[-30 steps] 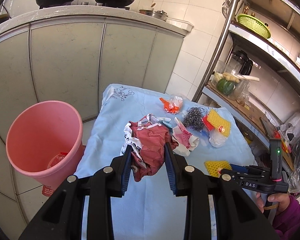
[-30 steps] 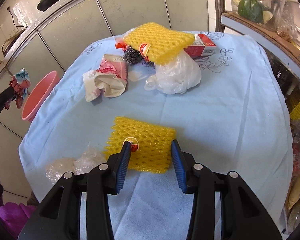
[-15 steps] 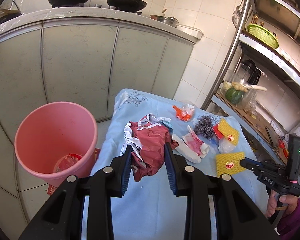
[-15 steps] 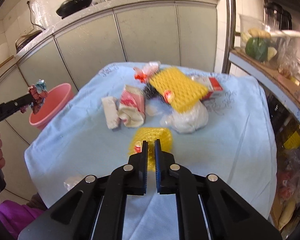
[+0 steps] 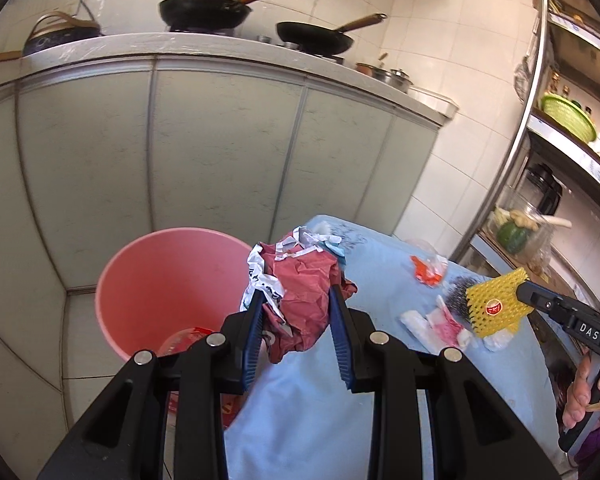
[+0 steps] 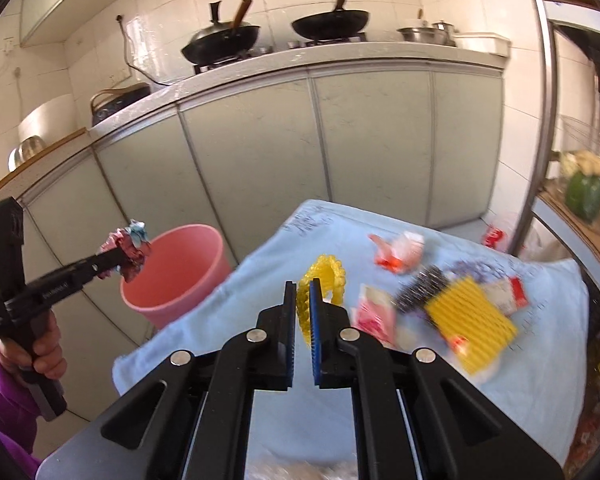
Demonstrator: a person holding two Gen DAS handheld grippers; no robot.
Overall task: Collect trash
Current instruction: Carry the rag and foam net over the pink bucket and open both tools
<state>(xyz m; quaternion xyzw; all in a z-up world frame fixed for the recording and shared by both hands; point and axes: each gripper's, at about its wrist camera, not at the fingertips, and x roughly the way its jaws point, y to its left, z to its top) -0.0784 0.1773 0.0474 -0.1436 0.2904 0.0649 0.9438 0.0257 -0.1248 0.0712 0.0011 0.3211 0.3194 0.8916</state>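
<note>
Although your left gripper (image 5: pixel 296 332) hides the lower part of the crumpled red wrapper (image 5: pixel 300 292) it clamps, the black print on its white edge is unreadable. Your right gripper (image 6: pixel 303 320) is clenched on the yellow foam net (image 5: pixel 496 306), held above the table (image 5: pixel 380 400); its red sticker is illegible, and the gripper's body reads "DAS". Beyond stands the pink bucket (image 5: pixel 160 280), on the floor beside the table.

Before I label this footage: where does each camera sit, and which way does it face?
Left wrist: on the left claw, facing the bucket and cabinets; it grips a red wrapper; the right hand shows.
Right wrist: on the right claw, facing the table; it pinches yellow netting; the left hand shows.
Shared: bucket, table, both loads.
</note>
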